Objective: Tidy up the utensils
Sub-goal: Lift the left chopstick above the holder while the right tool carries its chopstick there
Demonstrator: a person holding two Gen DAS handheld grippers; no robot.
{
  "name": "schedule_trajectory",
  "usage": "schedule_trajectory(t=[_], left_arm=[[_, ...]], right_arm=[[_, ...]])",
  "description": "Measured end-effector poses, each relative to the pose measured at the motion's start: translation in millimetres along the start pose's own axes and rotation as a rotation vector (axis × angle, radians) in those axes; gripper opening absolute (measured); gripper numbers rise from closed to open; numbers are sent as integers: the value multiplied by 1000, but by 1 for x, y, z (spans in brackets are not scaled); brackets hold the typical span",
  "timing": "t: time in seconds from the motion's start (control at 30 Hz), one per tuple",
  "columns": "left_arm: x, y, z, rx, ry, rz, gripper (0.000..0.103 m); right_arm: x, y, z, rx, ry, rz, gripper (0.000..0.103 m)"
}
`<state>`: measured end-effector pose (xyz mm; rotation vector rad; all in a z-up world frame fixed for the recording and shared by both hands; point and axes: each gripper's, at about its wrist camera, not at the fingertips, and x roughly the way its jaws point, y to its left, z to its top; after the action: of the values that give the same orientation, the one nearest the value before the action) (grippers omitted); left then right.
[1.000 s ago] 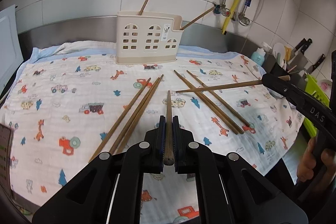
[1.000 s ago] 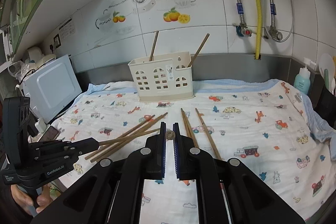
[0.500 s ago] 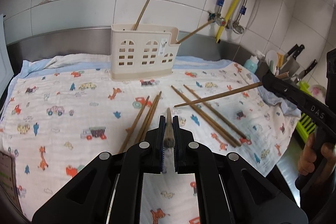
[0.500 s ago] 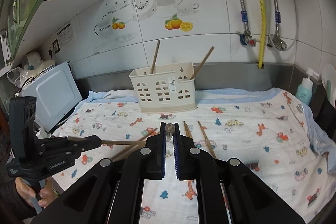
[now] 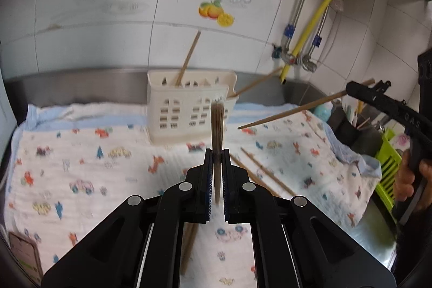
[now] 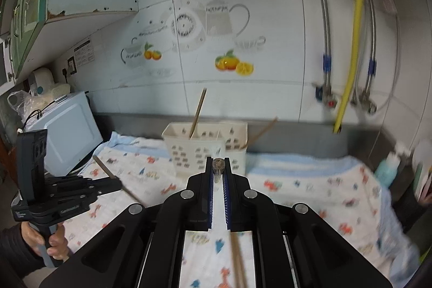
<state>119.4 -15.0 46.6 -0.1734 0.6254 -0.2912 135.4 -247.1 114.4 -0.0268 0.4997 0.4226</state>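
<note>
- My left gripper (image 5: 215,157) is clamped tight on a chopstick (image 5: 217,126), the stick running straight out toward twelve o'clock between the jaws, held up off the cloth.
- My right gripper (image 6: 218,166) pinches a second chopstick (image 6: 218,164); from its own camera I see that stick end-on, a round brown tip between the jaws.
- From the left camera, that right-hand stick pokes in from three o'clock, tip aimed toward the middle of the counter, clear of the cloth.
- The cream utensil holder (image 5: 189,112) stands upright at twelve o'clock against the steel backsplash, two chopsticks already leaning in it, one tilted right in the left part, one slanting out at the right end.
- Loose chopsticks (image 5: 259,172) lie on the printed cloth (image 5: 81,166) just right of my left jaws, at about four o'clock from the holder.
- At nine o'clock in the right camera, my hand (image 6: 54,242) grips the left tool's handle.
</note>
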Motion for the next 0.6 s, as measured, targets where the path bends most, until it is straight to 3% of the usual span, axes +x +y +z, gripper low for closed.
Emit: schedule_trajectory(t=[0.2, 0.33, 0.6], left_arm=[[-8, -5, 43, 52, -80, 35, 5], [-18, -5, 86, 82, -174, 67, 5], [-15, 3, 156, 91, -319, 146, 5]], right_arm=[[18, -7, 43, -40, 5, -30, 6], [38, -9, 65, -67, 16, -44, 6], [82, -10, 84, -87, 60, -62, 6]])
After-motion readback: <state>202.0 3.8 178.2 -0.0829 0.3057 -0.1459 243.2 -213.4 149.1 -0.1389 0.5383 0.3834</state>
